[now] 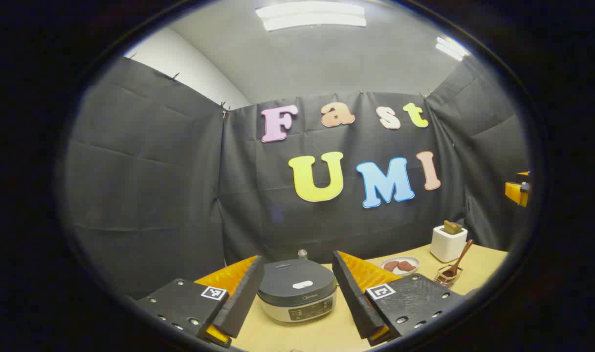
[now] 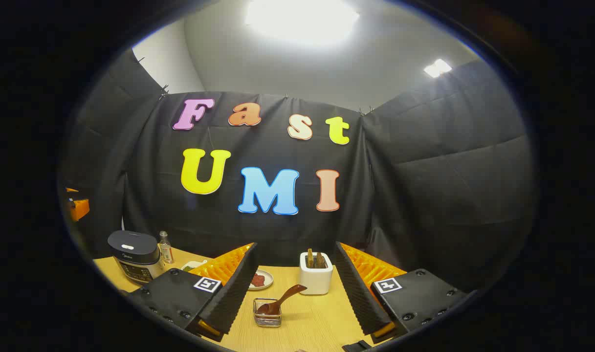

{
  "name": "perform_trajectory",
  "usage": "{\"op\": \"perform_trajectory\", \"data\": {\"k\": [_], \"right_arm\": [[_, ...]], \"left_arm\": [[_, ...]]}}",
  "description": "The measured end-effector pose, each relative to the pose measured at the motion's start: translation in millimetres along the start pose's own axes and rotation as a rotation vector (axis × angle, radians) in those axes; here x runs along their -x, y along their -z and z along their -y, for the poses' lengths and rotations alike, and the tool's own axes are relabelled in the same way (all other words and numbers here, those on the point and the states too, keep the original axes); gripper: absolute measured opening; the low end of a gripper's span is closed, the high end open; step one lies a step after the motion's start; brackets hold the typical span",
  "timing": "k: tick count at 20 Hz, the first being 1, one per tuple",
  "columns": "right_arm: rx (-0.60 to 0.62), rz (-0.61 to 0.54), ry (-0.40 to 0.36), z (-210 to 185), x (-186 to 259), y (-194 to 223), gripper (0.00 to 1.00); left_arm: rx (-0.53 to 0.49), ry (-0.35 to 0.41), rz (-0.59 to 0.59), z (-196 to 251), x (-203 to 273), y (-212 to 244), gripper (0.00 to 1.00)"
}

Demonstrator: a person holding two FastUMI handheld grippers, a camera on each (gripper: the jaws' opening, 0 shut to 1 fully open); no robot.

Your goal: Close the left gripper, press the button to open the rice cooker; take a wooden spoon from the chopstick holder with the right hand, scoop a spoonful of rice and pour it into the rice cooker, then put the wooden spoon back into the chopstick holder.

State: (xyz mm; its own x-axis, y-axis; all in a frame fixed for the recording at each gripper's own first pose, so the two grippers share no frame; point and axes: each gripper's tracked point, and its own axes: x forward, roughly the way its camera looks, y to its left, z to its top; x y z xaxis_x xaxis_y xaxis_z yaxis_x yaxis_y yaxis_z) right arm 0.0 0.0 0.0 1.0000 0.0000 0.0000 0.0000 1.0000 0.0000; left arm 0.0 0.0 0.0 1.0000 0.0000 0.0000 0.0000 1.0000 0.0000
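The left gripper (image 1: 297,293) is hovering with its fingers spread wide and holding nothing, framing the round grey rice cooker with a dark lid (image 1: 297,296) squarely between them. That alignment suits an approach to the small pale oval button (image 1: 302,284) on the lid, though the fingers are not yet closed as the task requires, and the lid is sitting shut. Judged from this, the task is standing at its very start.

The right gripper (image 2: 297,288) is likewise holding its fingers wide apart and empty, pointing at the white square chopstick holder (image 2: 316,279), in which brown wooden utensils are standing upright. Just in front of the holder, a small clear container with dark contents (image 2: 267,313) is carrying a brown wooden spoon (image 2: 282,299) that is leaning out toward the holder; whether that spoon is the one intended I cannot tell. A small white plate with reddish pieces (image 2: 260,280) is lying to the left of the holder, and a small clear bottle (image 2: 165,247) is standing just beside the cooker.

All items are resting on a pale wood-grain desk (image 2: 321,318), well spaced for separate reaches. Black cloth is enclosing the booth on three sides, under a grey ceiling with bright light panels (image 1: 311,15).
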Motion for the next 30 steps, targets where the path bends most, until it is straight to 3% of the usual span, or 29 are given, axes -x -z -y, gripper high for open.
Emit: {"op": "perform_trajectory", "data": {"k": [9, 30], "right_arm": [[-0.012, -0.004, -0.002, 7, 4, 2, 0.98], [-0.018, -0.01, -0.011, 28, -17, 12, 0.97]], "left_arm": [[-0.011, -0.006, 0.013, 4, 13, -10, 0.88], [0.009, -0.022, 0.014, 35, -7, -23, 0.88]]}}
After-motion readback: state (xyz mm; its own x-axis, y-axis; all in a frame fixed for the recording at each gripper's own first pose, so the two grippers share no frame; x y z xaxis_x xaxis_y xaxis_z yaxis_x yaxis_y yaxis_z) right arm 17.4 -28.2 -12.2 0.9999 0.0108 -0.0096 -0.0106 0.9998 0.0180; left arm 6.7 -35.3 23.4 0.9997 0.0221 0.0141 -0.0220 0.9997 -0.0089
